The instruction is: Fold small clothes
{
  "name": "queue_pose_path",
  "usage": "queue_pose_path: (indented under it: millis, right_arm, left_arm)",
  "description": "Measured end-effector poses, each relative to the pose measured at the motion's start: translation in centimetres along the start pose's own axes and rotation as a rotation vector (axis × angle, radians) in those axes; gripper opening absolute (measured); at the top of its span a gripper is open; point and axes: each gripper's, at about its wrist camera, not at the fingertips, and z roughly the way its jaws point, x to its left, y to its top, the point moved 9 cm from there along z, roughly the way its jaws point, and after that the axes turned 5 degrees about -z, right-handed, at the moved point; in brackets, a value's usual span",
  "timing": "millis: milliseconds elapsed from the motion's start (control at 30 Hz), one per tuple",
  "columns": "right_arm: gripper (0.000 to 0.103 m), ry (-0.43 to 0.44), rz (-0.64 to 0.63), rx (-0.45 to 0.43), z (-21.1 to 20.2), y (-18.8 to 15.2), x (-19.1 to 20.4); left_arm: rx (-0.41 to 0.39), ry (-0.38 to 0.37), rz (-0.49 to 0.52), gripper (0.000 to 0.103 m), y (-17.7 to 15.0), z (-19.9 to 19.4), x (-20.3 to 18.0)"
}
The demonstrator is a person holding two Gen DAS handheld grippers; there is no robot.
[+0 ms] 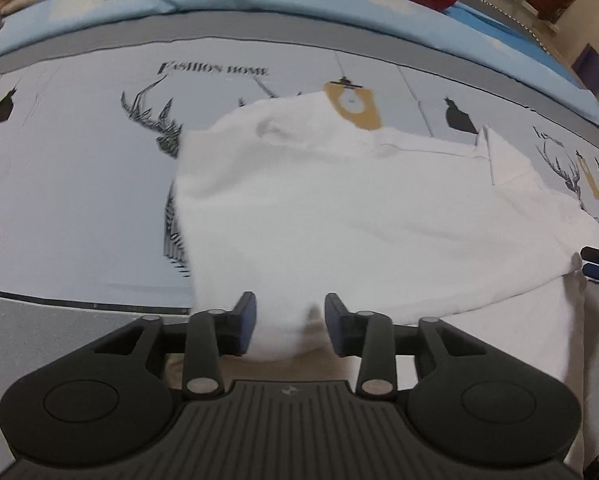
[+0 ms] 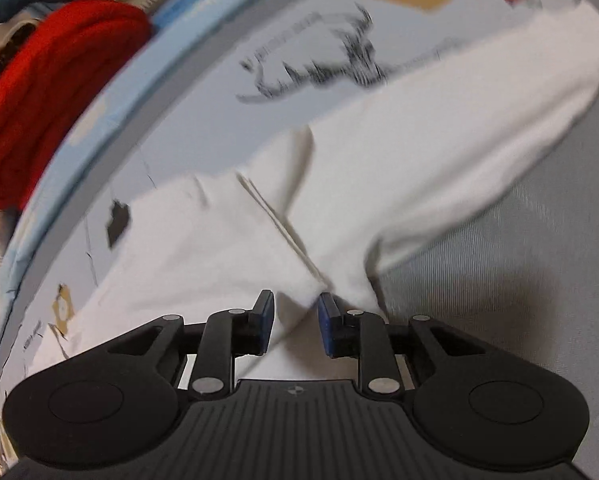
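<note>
closest in, the left gripper stands with its blue-padded jaws parted and a bulge of the white cotton garment lying loose between them, neither pad pressing on it. the right gripper is parted more narrowly, a fold of the same cloth in the gap; its pads look clear of the fabric, so i read it as a release rather than a grip.

the risk from here, as i judge it: the near hem hangs over the edge of the grey-bordered printed bedsheet, and with both grips slack it could slide off or the top layer could spring back — soft, light cloth will not hold a crease by itself.

further out the garment lies on the sheet, doubled over, a seamed edge showing on one side and its far edge rumpled. beyond it, a red knitted bundle sits well apart.
</note>
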Motion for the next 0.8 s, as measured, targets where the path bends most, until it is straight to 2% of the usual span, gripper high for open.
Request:
queue_pose_path:
  millis: [133, 267, 467, 633, 800]
  right_arm:
    - [0.026, 0.004, 0.015, -0.017, -1.0, 0.8, -0.5]
    - [0.026, 0.01, 0.024, -0.031, -1.7, 1.4, -1.1]
    - [0.026, 0.011, 0.024, -0.063, -3.1, 2.2, -2.2]
    - [0.026, 0.002, 0.059, -0.082, -4.0, 3.2, -4.8]
    - [0.026, 0.01, 0.158, -0.1, -5.1, 5.5, -10.0]
  left_arm:
    - [-0.025, 0.016, 0.031, 0.045, -0.2, -1.1, -2.7]
    - [-0.097, 0.005, 0.067, 0.058, 0.3, -3.2, -6.6]
    - [-0.211, 0.0, 0.1, 0.057, 0.6, -4.8, -12.1]
    - [-0.229, -0.035, 0.102, 0.057, 0.2, -4.4, -15.0]
    - [-0.188, -0.073, 0.056, 0.061, 0.1, -3.7, -15.0]
